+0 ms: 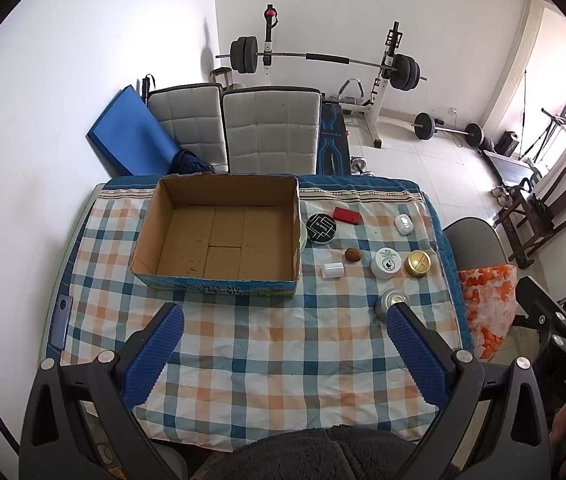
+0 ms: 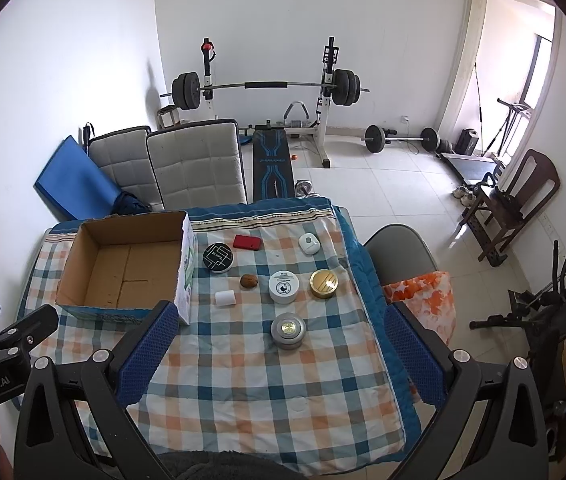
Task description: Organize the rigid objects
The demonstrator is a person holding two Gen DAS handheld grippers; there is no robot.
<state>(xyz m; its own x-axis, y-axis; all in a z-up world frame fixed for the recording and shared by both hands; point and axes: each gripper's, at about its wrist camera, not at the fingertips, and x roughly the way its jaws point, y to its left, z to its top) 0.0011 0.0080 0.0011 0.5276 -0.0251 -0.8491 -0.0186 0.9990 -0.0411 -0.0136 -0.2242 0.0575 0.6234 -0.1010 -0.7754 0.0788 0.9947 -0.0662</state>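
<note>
An empty cardboard box (image 1: pixel 219 232) (image 2: pixel 123 268) stands on the checked tablecloth (image 1: pixel 251 344) (image 2: pixel 243 368). To its right lie small items: a black round tin (image 2: pixel 217 256), a red case (image 2: pixel 246 242), a white oval device (image 2: pixel 309 243), a walnut (image 2: pixel 249 281), a white cylinder (image 2: pixel 225 298), a white jar (image 2: pixel 284 286), a gold jar (image 2: pixel 324 283) and a silver puck light (image 2: pixel 288 330). My left gripper (image 1: pixel 283 316) is open and empty above the near cloth. My right gripper (image 2: pixel 277 316) is open and empty, the puck light between its fingers' line of sight.
Two grey padded chairs (image 1: pixel 271 132) stand behind the table. A grey chair (image 2: pixel 401 256) with an orange patterned bag (image 2: pixel 423 300) stands at the table's right side. A weight bench, barbells and a wooden chair (image 2: pixel 515 204) fill the room beyond.
</note>
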